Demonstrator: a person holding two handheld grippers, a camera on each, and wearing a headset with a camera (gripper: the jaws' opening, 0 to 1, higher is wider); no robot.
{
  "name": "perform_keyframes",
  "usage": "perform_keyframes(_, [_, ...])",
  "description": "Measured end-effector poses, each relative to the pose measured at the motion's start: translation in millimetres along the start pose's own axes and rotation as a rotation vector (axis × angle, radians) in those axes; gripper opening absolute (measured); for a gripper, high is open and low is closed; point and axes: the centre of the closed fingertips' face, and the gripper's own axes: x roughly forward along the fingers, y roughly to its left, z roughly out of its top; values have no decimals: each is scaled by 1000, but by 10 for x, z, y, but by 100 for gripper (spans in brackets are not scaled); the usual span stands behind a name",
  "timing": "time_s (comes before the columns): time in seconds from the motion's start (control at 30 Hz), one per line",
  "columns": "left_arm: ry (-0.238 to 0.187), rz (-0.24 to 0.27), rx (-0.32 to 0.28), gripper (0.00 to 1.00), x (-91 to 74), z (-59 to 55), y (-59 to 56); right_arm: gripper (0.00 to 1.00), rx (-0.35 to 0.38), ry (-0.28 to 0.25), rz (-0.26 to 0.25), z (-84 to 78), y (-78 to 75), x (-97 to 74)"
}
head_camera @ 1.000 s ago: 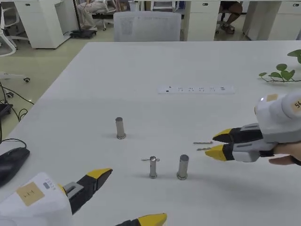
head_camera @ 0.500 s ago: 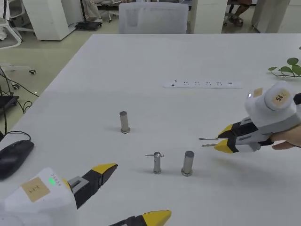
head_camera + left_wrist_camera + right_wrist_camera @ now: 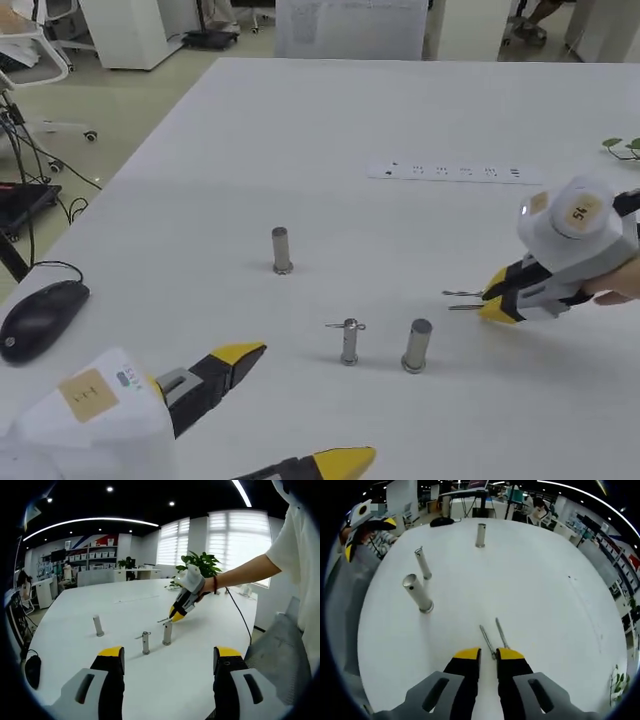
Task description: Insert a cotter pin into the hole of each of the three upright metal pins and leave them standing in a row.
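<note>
Two cotter pins (image 3: 487, 639) lie flat on the table (image 3: 300, 150), side by side, at 12 o'clock of the right gripper (image 3: 490, 653). Their near ends reach the mouth of the gap.

Step in hand (judged): picking up one pin. To do it well:
- Close on a single pin only, by one end, so most of its length projects free along the jaw line.
- Keep the neighbouring pin out of the slot.
- Lift level.

Right jaws stand a narrow slot apart, wider than a pin, with nothing clamped that I can see.

Seen from the right gripper view:
- The nearest upright pin (image 3: 417, 592), bare, stands at 10 o'clock.
- The fitted upright pin (image 3: 423, 564) stands just past it.
- The far upright pin (image 3: 480, 535), bare, is near 12 o'clock and well apart.

Left gripper (image 3: 297, 406) is spread wide and empty, at 7 o'clock of the uprights in the head view.
</note>
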Motion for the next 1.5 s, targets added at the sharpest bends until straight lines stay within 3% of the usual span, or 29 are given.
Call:
perform_keyframes(0.47, [12, -2, 7, 70, 7, -9, 12, 12, -16, 53, 67, -21, -41, 59])
perform_keyframes(0.67, [14, -5, 8, 69, 5, -10, 7, 7, -68, 89, 87, -61, -13, 47])
perform_keyframes(1.0, [24, -14, 16, 66, -5, -23, -10, 5, -159, 157, 84, -59, 7, 58])
perform_keyframes(1.5, [24, -19, 13, 64, -18, -16, -12, 3, -168, 160, 32, -41, -37, 26])
